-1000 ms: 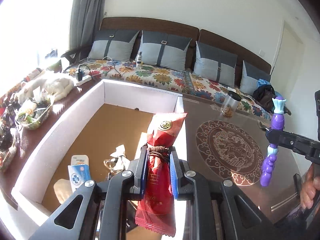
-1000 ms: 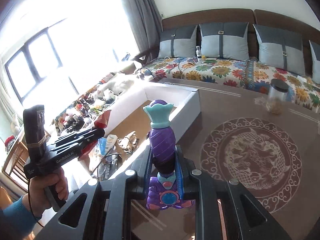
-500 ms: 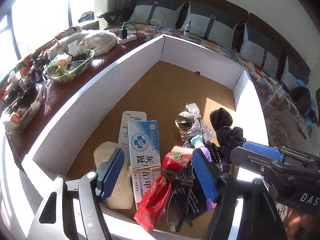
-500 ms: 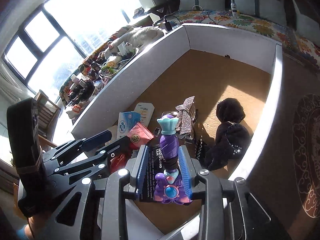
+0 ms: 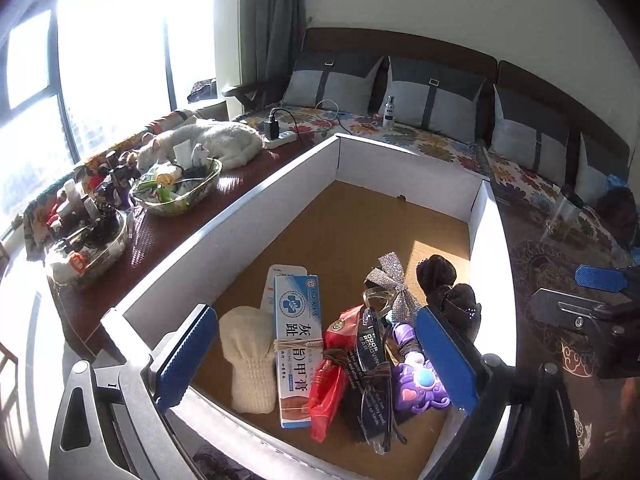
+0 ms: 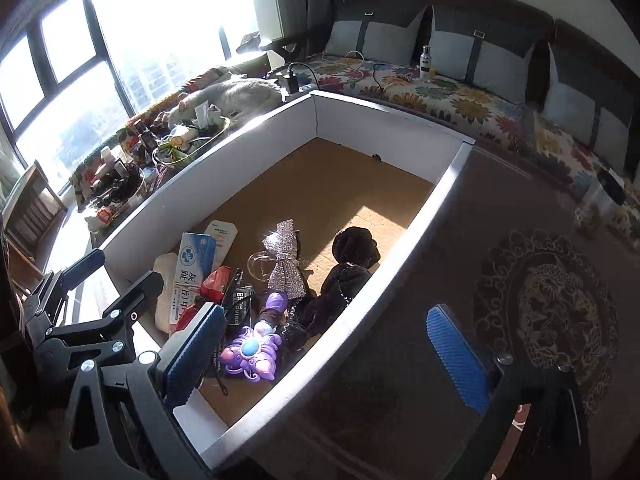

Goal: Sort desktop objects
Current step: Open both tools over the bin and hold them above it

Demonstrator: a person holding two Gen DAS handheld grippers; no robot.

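A white-walled cardboard box [image 5: 224, 236] holds the sorted things. The red snack packet [image 5: 332, 376] lies at its near end beside a blue-and-white toothpaste box [image 5: 294, 348], a cream mitt [image 5: 248, 364], a black "odor removing bar" pack [image 5: 370, 360] and the purple toy wand [image 5: 416, 384]. My left gripper [image 5: 316, 360] is open and empty above them. My right gripper [image 6: 328, 352] is open and empty over the box's right wall [image 6: 408, 248]; the wand [image 6: 252, 350] lies below it.
A silver bow [image 5: 392, 284], glasses and a dark plush [image 5: 448, 292] also lie in the box. Glass bowls of clutter [image 5: 176, 188] and a white cat [image 5: 212, 144] are to the left. A jar [image 6: 600, 208] stands on the patterned table [image 6: 540, 300]; a sofa is behind.
Both grippers carried their items over the box and opened. The red packet and the purple wand now lie in the box, and both grippers have drawn back and up.
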